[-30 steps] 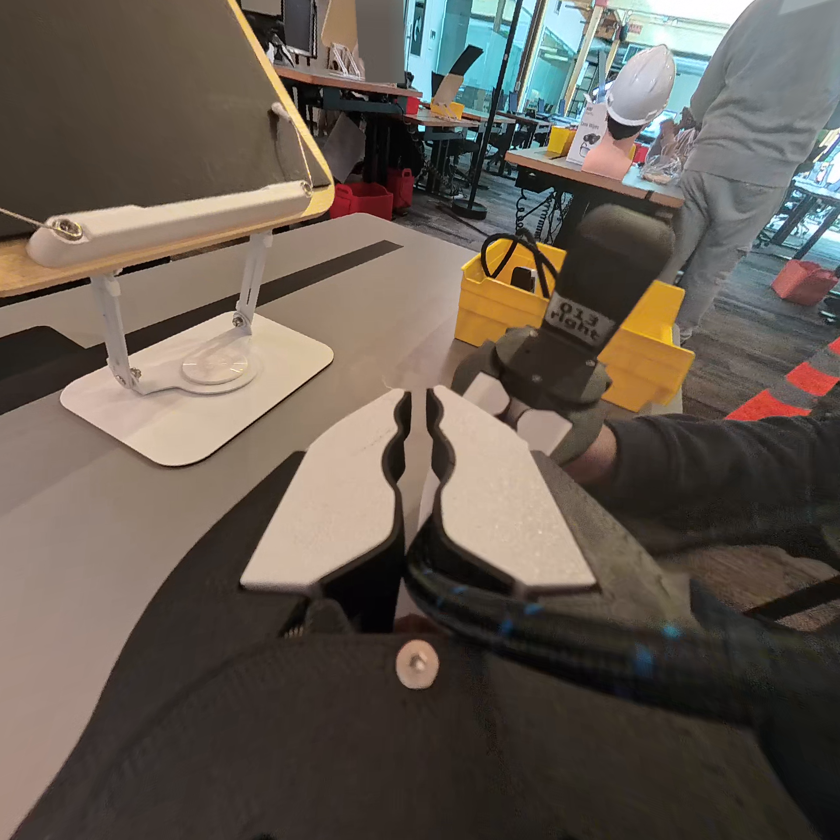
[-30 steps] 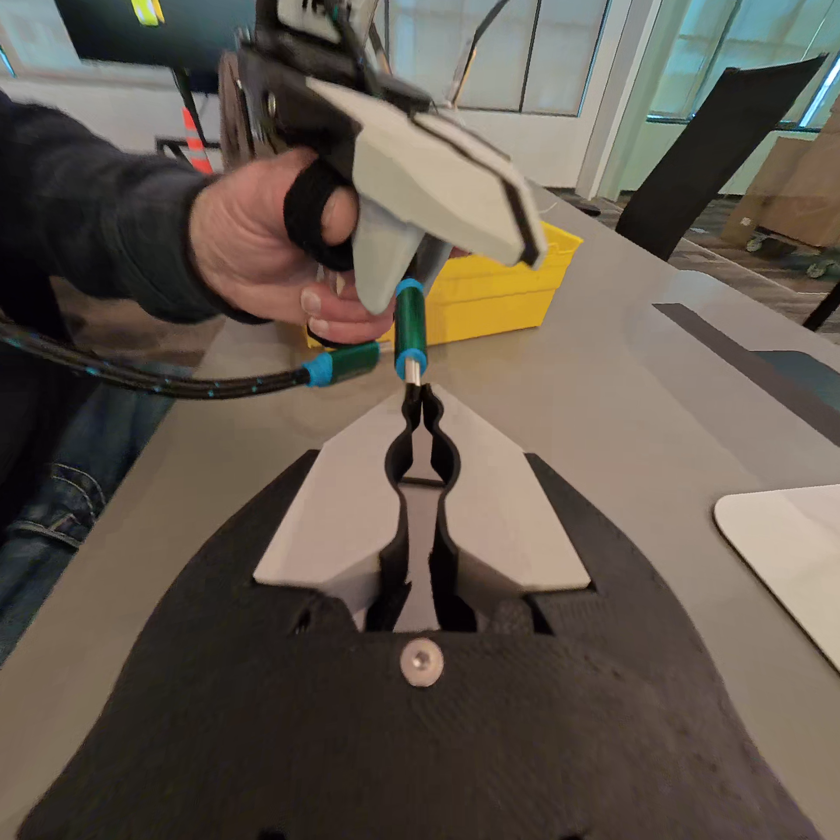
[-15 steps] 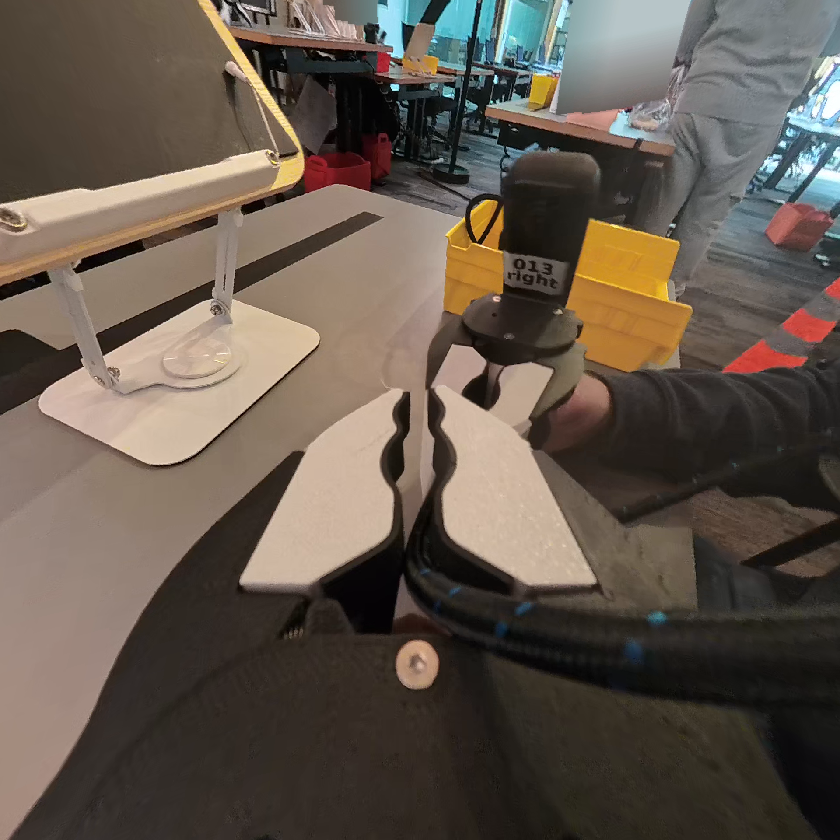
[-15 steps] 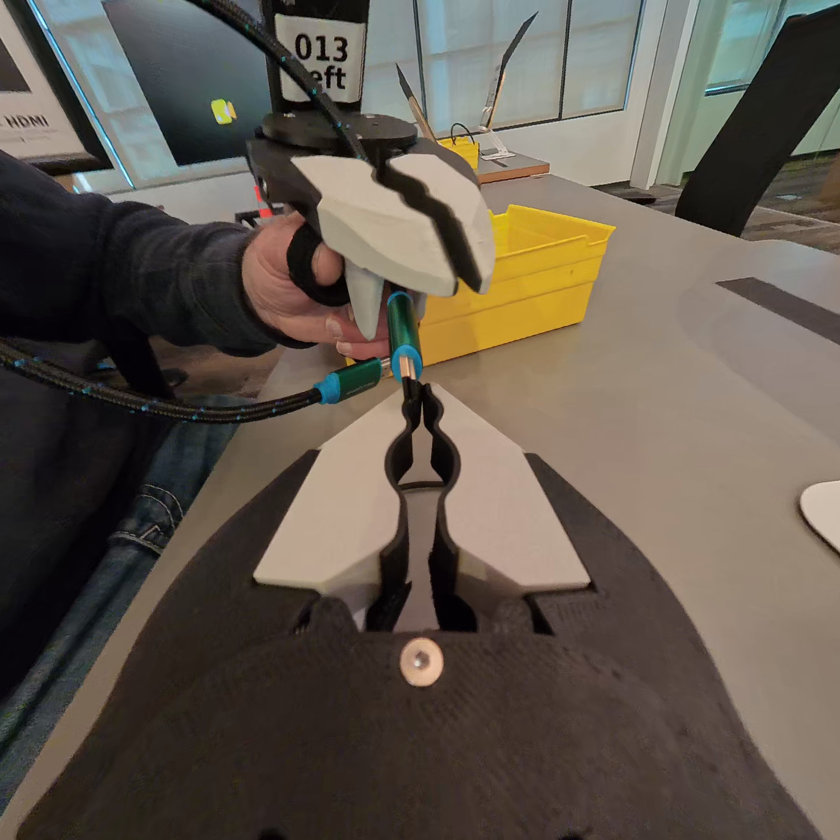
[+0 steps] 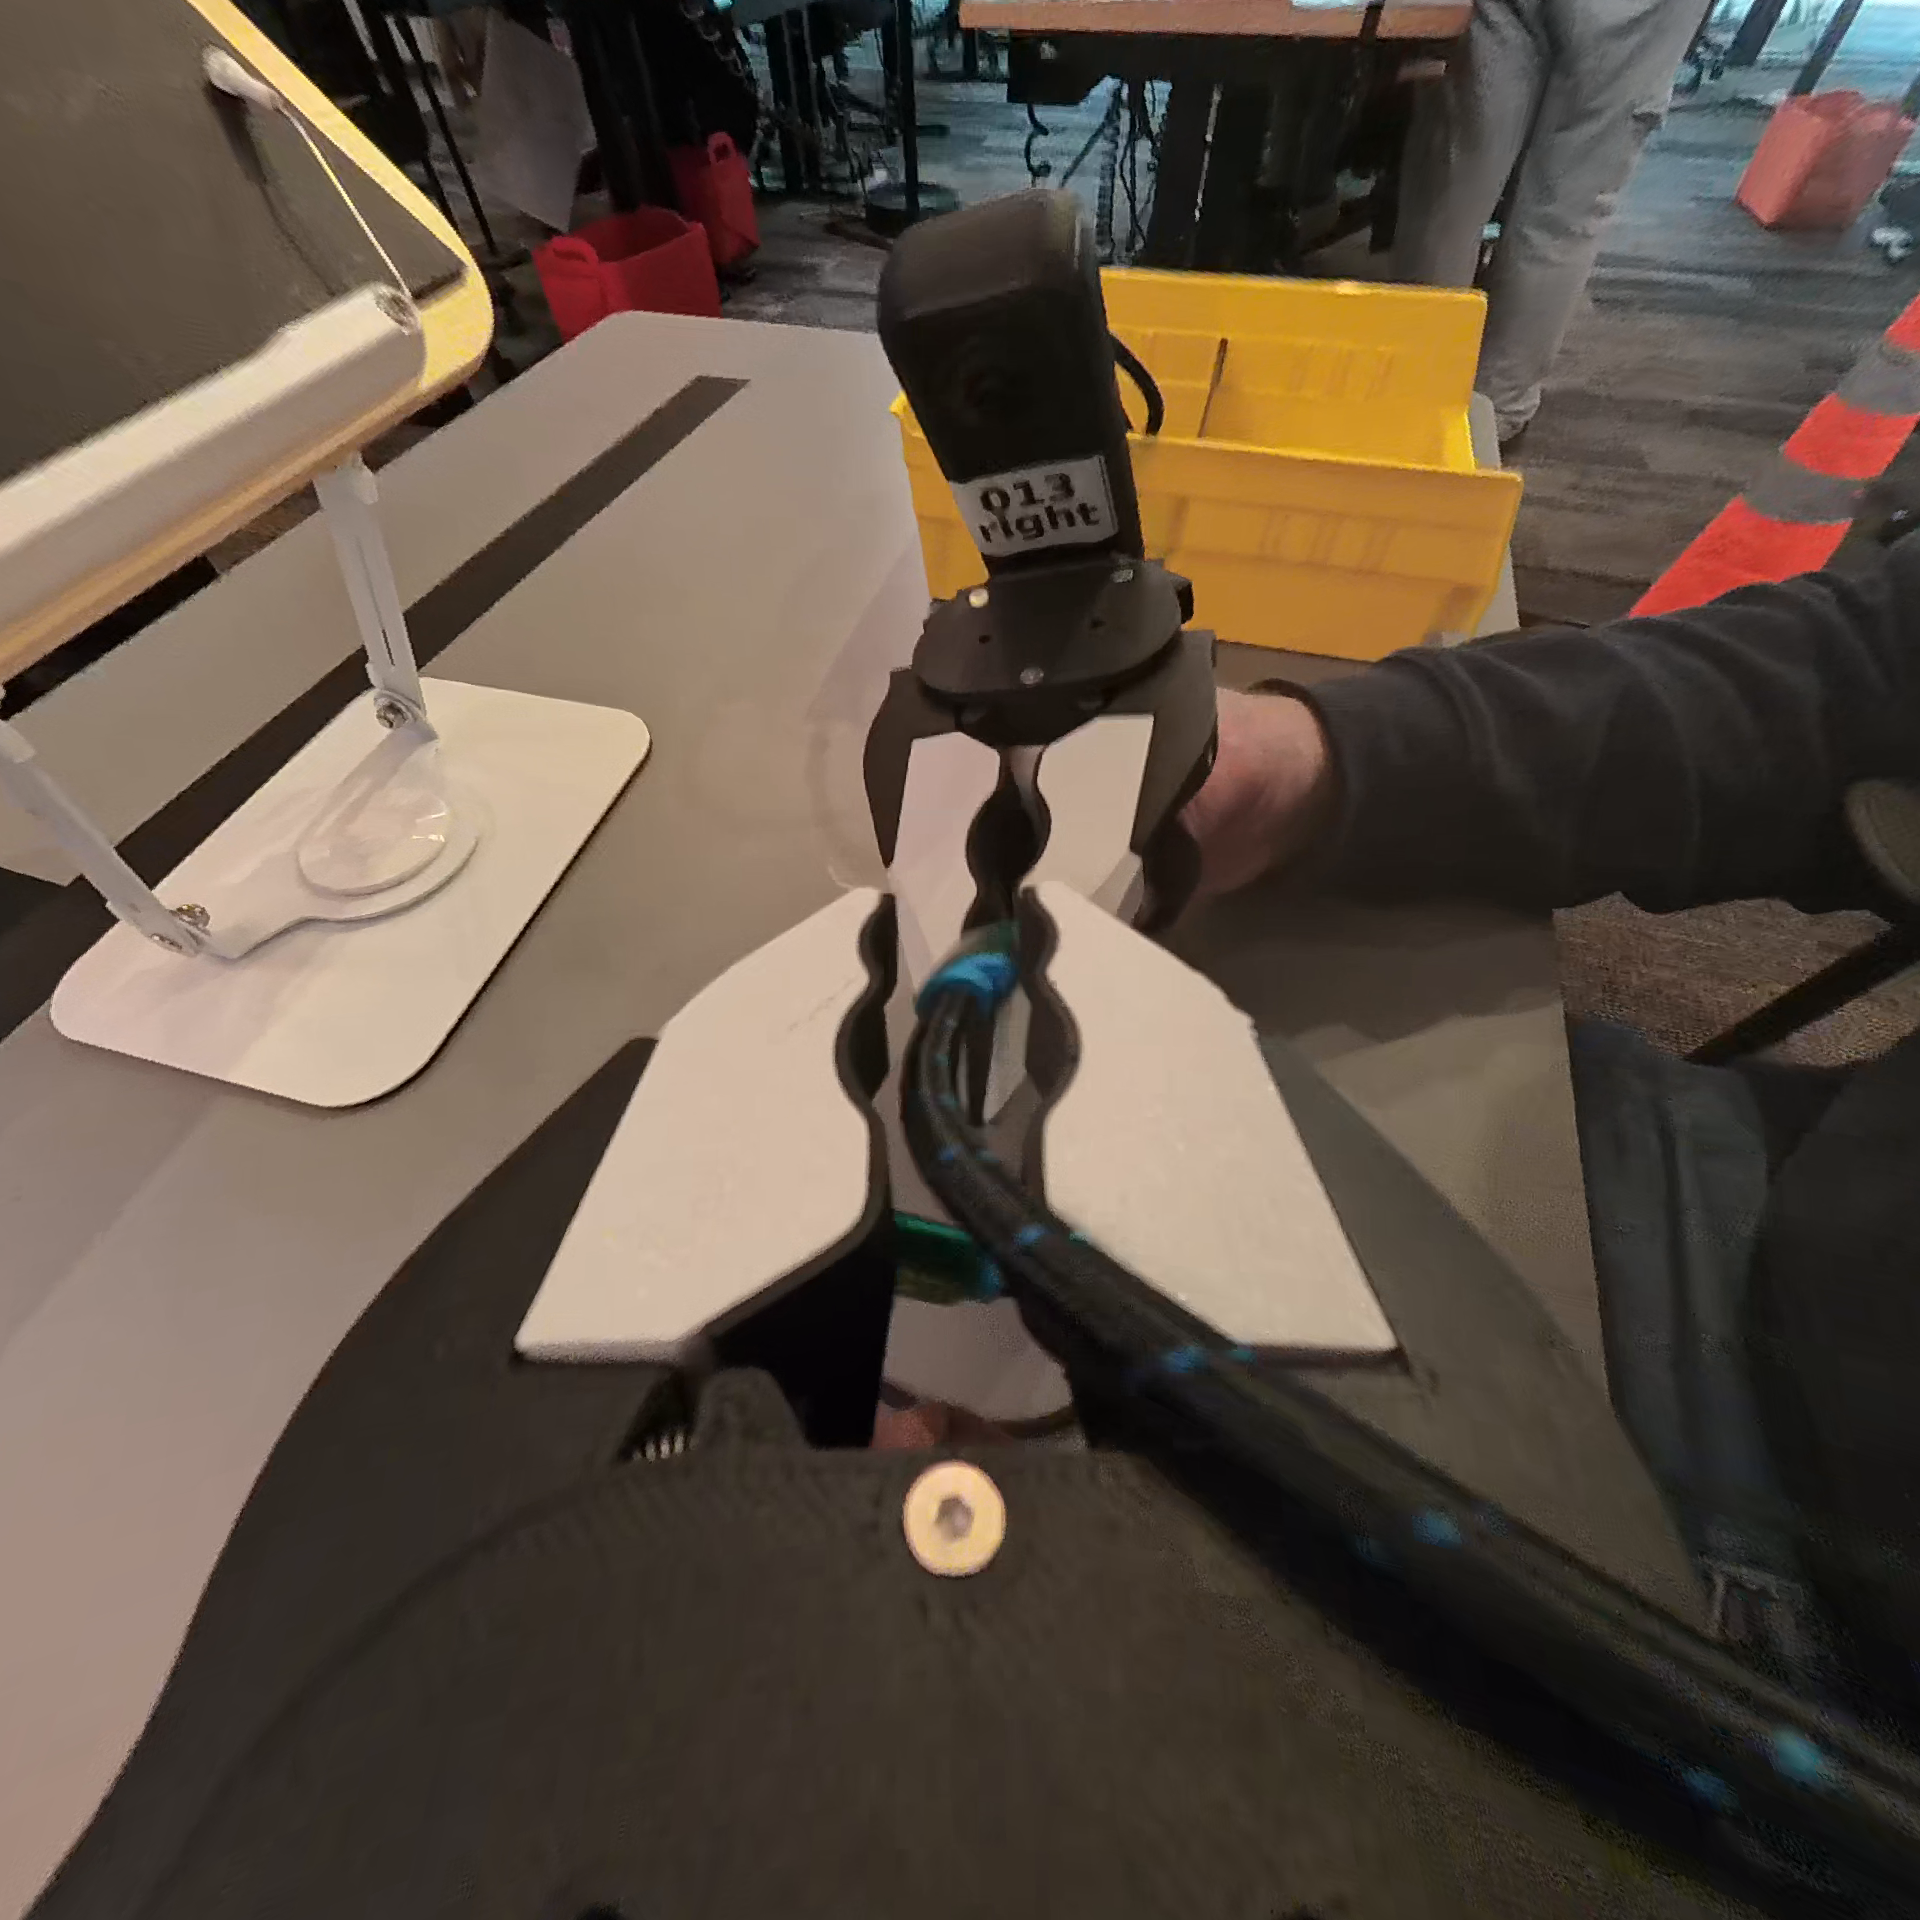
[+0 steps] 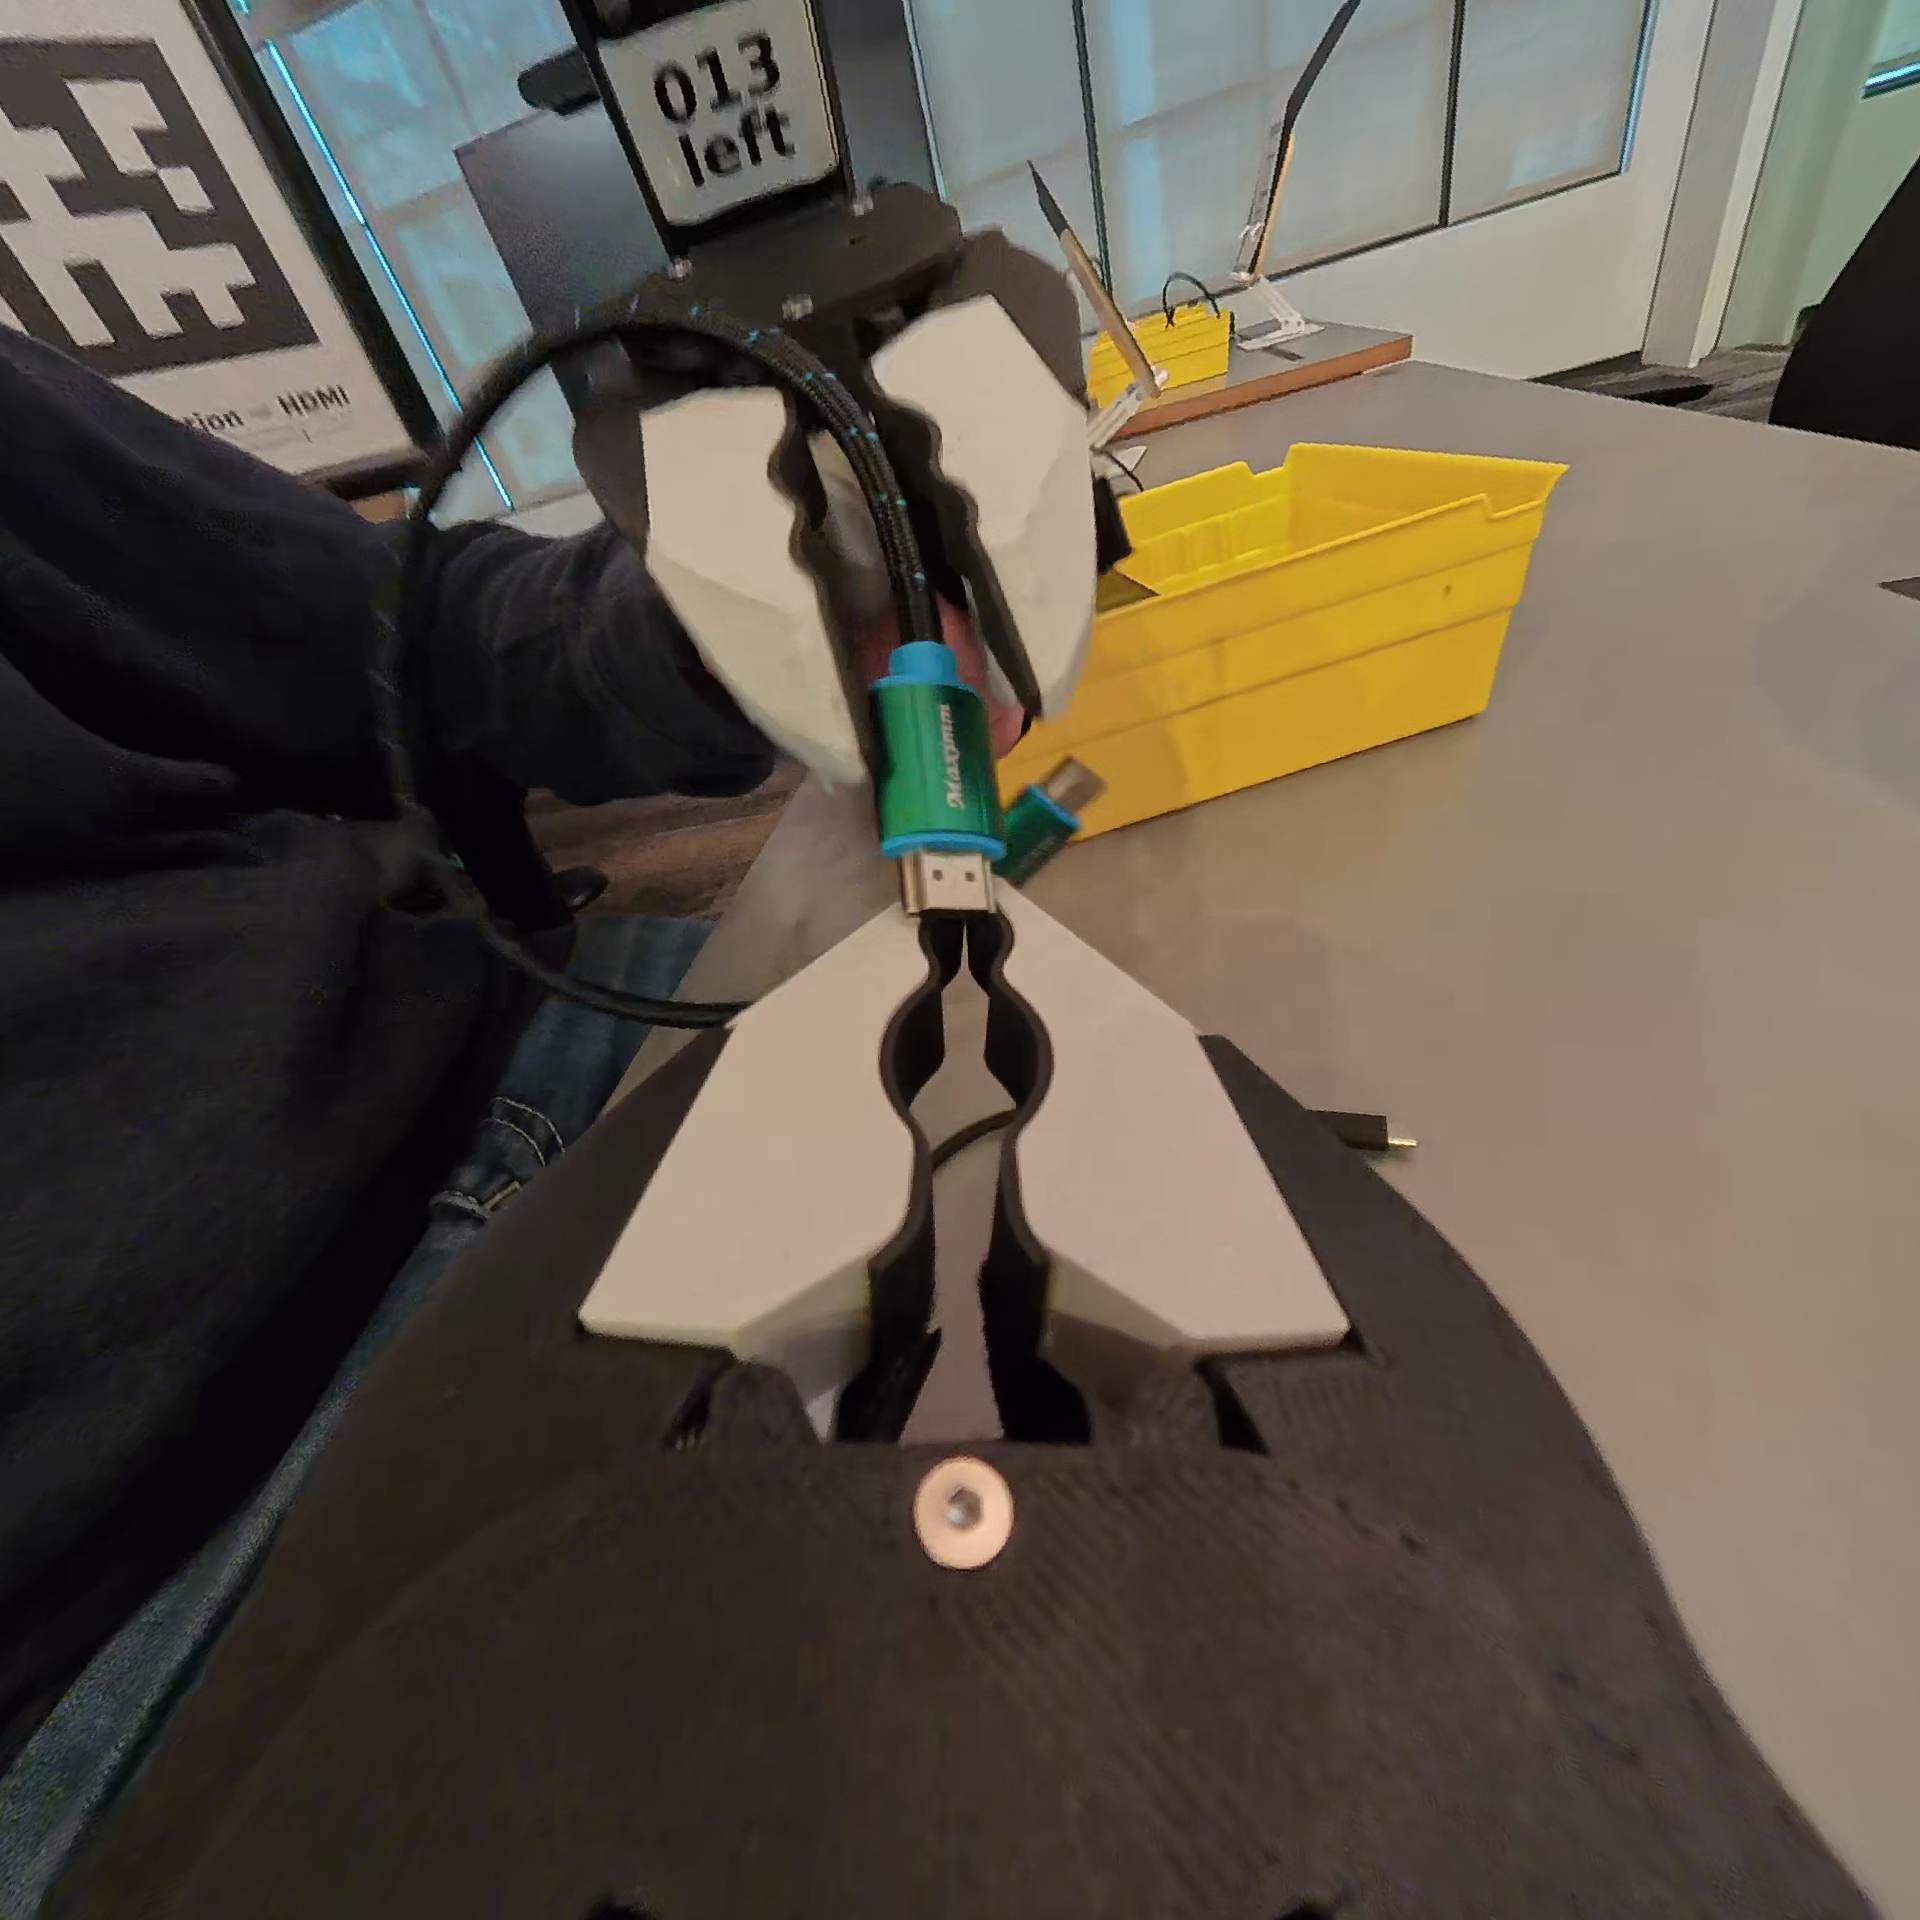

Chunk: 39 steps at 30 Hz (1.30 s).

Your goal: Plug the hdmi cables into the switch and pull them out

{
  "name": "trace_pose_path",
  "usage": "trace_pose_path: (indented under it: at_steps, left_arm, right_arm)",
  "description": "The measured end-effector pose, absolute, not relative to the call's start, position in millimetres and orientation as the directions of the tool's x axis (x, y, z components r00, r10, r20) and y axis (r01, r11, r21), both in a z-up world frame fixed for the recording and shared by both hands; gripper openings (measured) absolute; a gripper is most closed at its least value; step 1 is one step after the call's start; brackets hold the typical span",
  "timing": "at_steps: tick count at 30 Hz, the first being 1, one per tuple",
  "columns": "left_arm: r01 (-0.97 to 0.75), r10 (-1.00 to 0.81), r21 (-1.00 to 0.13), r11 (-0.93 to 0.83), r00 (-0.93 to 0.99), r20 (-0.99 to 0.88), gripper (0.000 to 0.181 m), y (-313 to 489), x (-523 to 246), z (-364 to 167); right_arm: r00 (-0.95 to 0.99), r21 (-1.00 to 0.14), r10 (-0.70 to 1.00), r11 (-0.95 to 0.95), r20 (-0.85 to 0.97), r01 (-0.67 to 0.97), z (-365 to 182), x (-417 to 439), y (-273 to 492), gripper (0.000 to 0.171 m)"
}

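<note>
A black braided HDMI cable (image 6: 883, 499) ends in a green and blue plug (image 6: 935, 769). My right gripper (image 6: 961, 930) is shut on the plug's metal tip and holds it above the grey table (image 6: 1507, 987). My left gripper (image 6: 935, 727) faces it, open, and the cable runs loosely between its fingers. In the left wrist view the cable (image 5: 997, 1226) passes between my left gripper's (image 5: 956, 914) fingers toward the right gripper (image 5: 1003, 883). A second green plug (image 6: 1039, 821) hangs or lies just behind. No switch is in view.
A yellow bin (image 6: 1299, 644) stands on the table behind the grippers, also in the left wrist view (image 5: 1299, 520). A white stand (image 5: 343, 935) carrying a tilted board is on the left. A small black connector (image 6: 1366, 1127) lies on the table. A person (image 5: 1538, 156) stands far behind.
My left gripper has opened and let go of the plug; the cable now runs between its fingers. The right gripper still grips the plug tip, and the plug has turned flat-side toward it.
</note>
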<state>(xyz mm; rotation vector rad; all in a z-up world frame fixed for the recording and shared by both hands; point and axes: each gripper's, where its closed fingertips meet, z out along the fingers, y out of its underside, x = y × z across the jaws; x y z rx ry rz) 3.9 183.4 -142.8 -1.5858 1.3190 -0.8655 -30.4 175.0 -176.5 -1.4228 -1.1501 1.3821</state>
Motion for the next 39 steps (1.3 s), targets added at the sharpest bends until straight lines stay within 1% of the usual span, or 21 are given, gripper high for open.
trace_pose_path:
  at_steps: [1, 2, 3, 5, 12, 15, 16, 17, 20, 24, 31, 32, 34, 39]
  left_arm:
    - [-0.401, -0.981, -0.915, -0.054, 0.190, -0.026, 0.027, 182.9, 4.0, -148.3]
    - [-0.424, -0.982, -0.904, -0.050, 0.185, -0.033, 0.029, 182.0, 4.2, -153.6]
    - [-0.433, -0.984, -0.901, -0.043, 0.174, -0.037, 0.024, 179.8, 5.2, -156.8]
    - [-0.443, -0.984, -0.896, -0.030, 0.169, -0.050, 0.020, 177.8, 7.7, -160.8]
    - [-0.420, -0.981, -0.906, -0.056, 0.192, -0.028, 0.019, 183.0, 5.6, -157.8]
    - [-0.409, -0.980, -0.910, -0.066, 0.198, -0.017, 0.019, 184.3, 4.6, -156.1]
    - [-0.410, -0.981, -0.909, -0.073, 0.196, -0.010, 0.019, 184.1, 4.6, -156.9]
    - [-0.411, -0.980, -0.908, -0.075, 0.197, -0.008, 0.019, 184.3, 4.6, -157.7]
    - [-0.405, -0.981, -0.910, -0.085, 0.192, 0.007, 0.019, 183.6, 5.3, -159.3]
    - [-0.391, -0.983, -0.915, -0.100, 0.179, 0.031, 0.019, 182.2, 5.2, -157.1]
    - [-0.382, -0.987, -0.916, -0.122, 0.143, 0.072, 0.019, 178.0, 4.5, -155.6]
    - [-0.384, -0.988, -0.915, -0.123, 0.136, 0.075, 0.019, 177.0, 4.3, -156.0]
    - [-0.387, -0.990, -0.914, -0.123, 0.114, 0.085, 0.019, 173.4, 4.6, -156.2]
    - [-0.388, -0.989, -0.911, -0.137, 0.110, 0.102, 0.019, 172.7, 4.8, -157.0]
  right_arm:
    - [-0.030, -0.967, 0.967, -0.252, -0.253, 0.047, -173.3, -29.2, 175.1, 0.000]
    - [-0.036, -0.965, 0.964, -0.261, -0.262, 0.034, -170.9, -27.6, 175.6, 0.000]
    - [-0.036, -0.964, 0.963, -0.265, -0.266, 0.031, -170.5, -25.9, 176.5, 0.000]
    - [-0.032, -0.964, 0.963, -0.266, -0.266, 0.029, -170.1, -23.4, 177.8, 0.000]
    - [0.002, -0.972, 0.973, -0.230, -0.230, 0.056, -173.2, -22.8, 180.3, 0.000]
    - [0.071, -0.984, 0.983, -0.172, -0.168, 0.050, -169.4, -16.5, 188.9, 0.000]
    - [0.114, -0.988, 0.984, -0.142, -0.135, 0.057, -169.2, -14.8, 193.7, 0.015]
    - [0.135, -0.992, 0.986, -0.110, -0.101, 0.065, -168.4, -13.7, 195.3, 0.021]
    - [0.136, -0.995, 0.989, -0.061, -0.050, 0.080, -167.7, -14.5, 192.3, 0.022]
    - [0.119, -0.996, 0.992, -0.047, -0.038, 0.070, -164.8, -13.2, 189.9, 0.024]
    - [0.082, -0.998, 0.996, -0.051, -0.047, 0.036, -160.7, -11.9, 185.3, 0.023]
    - [0.076, -0.998, 0.996, -0.051, -0.048, 0.037, -161.1, -12.0, 184.5, 0.022]
    - [0.070, -0.998, 0.996, -0.049, -0.047, 0.035, -161.3, -10.9, 183.7, 0.013]
    - [0.070, -0.998, 0.997, -0.045, -0.041, 0.047, -162.7, -10.5, 183.4, 0.012]
